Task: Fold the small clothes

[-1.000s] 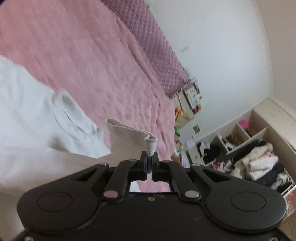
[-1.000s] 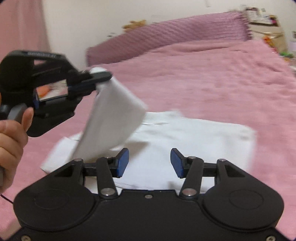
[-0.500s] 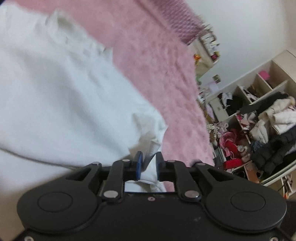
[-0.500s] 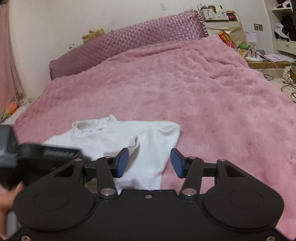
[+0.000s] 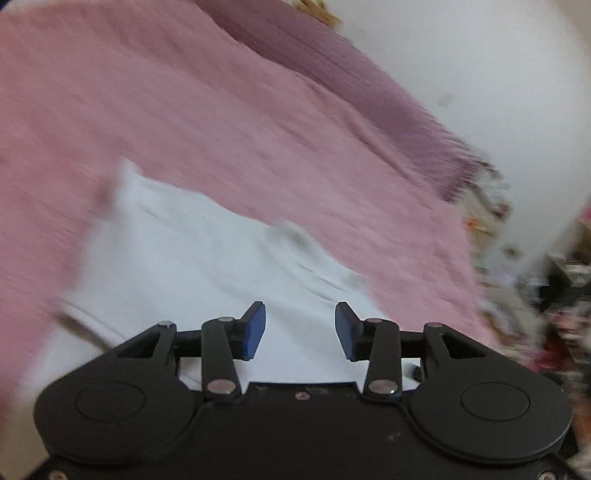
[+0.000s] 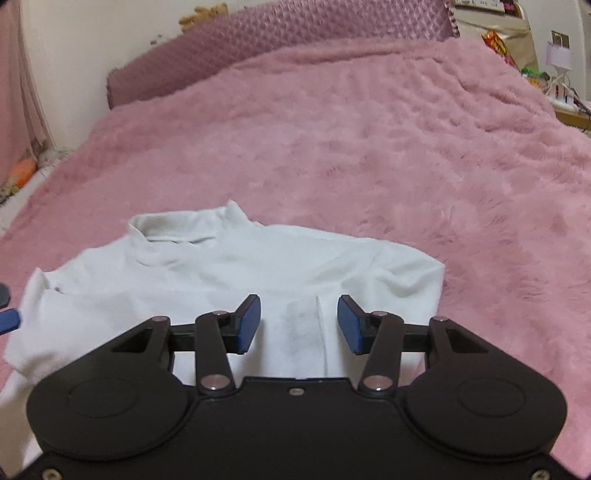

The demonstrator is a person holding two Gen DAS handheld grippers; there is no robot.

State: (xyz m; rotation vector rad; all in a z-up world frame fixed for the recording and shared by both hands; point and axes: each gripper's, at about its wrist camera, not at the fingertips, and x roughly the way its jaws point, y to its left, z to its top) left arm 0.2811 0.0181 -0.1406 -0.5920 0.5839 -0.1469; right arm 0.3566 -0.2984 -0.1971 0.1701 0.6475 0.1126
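Item before you: one small white top (image 6: 236,273), high collar, lying flat on the pink bed cover (image 6: 369,147), sleeves folded inward; faint grey smudge, possibly dirt, mid-front.

Bedroom, pink bed (image 6: 369,147), quilted headboard (image 6: 295,33)

A bed covered with a fluffy pink blanket (image 6: 369,147) carries everything, and a darker mauve quilted headboard (image 6: 295,33) stands along its far end against the pale wall. Directly on the blanket, near the close edge, lies a small white top (image 6: 258,266), spread flat with its high collar pointing toward the headboard and one sleeve folded in over the body; a faint grey smudge shows on the cloth near its lower middle. The left wrist view shows the same white top (image 5: 207,258) on the blanket (image 5: 184,110), blurred.
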